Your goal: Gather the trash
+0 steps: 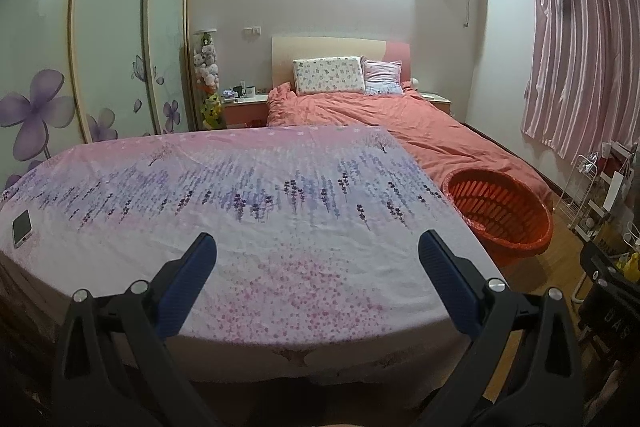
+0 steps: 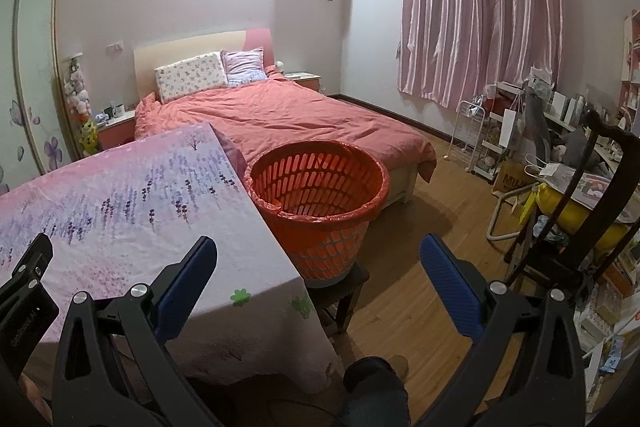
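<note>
An orange slatted basket (image 2: pixel 320 187) lined with a thin red bag stands on a small dark stool (image 2: pixel 340 287) at the table's right edge; the left wrist view shows this basket (image 1: pixel 500 211) at mid right. My left gripper (image 1: pixel 316 247) is open over the near part of the table, nothing between its blue pads. My right gripper (image 2: pixel 318 251) is open too, hovering above the table's near right corner and the floor in front of the basket. The left gripper's black body (image 2: pixel 24 291) shows at the far left of the right wrist view. I see no trash on the cloth.
The table wears a pink and lavender flower-print cloth (image 1: pixel 256 211). A phone (image 1: pixel 22 227) lies at its left edge. Behind is a bed with a coral duvet (image 2: pixel 288 115). A dark chair (image 2: pixel 592 207) and cluttered shelves (image 2: pixel 520 131) fill the right side; wood floor (image 2: pixel 420 227) lies between.
</note>
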Demonstrator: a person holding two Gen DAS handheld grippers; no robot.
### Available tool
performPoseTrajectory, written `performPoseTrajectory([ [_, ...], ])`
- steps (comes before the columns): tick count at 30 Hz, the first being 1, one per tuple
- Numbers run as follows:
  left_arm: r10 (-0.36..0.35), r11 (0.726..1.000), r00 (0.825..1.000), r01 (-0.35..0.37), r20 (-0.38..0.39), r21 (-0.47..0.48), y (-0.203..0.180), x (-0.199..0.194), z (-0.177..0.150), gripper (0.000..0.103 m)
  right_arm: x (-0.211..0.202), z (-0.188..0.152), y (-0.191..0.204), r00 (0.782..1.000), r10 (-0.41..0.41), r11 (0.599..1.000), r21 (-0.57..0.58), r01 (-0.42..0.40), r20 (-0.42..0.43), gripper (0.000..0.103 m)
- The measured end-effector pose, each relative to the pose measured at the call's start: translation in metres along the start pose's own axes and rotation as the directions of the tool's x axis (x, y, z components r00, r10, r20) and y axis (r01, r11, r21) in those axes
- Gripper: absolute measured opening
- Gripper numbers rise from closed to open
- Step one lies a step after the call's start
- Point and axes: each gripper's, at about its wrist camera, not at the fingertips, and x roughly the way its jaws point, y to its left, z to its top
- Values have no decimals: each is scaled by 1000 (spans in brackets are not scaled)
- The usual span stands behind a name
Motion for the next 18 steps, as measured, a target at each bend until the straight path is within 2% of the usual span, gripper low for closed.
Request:
performPoseTrajectory([
  [18, 43, 999, 999, -43, 12, 4, 2, 1, 3, 99, 2, 1, 3, 1000, 9, 1000, -2, -9, 1, 101],
])
